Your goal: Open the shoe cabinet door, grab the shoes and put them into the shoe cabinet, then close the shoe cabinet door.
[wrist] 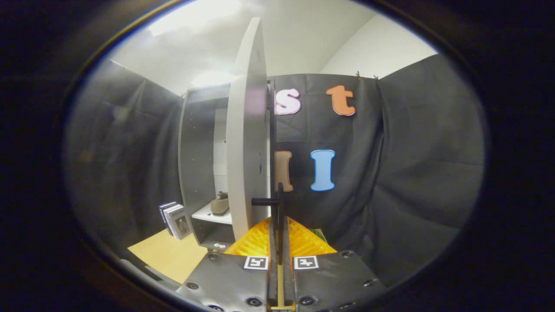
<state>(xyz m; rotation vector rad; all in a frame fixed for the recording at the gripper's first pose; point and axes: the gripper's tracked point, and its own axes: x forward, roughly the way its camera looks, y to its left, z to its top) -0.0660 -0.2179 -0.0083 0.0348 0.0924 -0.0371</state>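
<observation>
The shoe cabinet (197, 164) stands ahead and to the left, dark grey outside with pale shelves inside. Its light grey door (247, 143) is swung out and faces me edge-on. A thin black handle (271, 201) juts from the door's lower part. My gripper (280, 223) is shut on the handle's upright bar, with both fingers pressed together around it. Beyond the door's left edge, a brown shoe (220, 204) lies on a white shelf inside the cabinet.
A few upright books (175, 220) lean beside the cabinet's left wall on a yellow-tan surface (167, 255). Black cloth walls close the booth on the left, behind and on the right, near the door's swing.
</observation>
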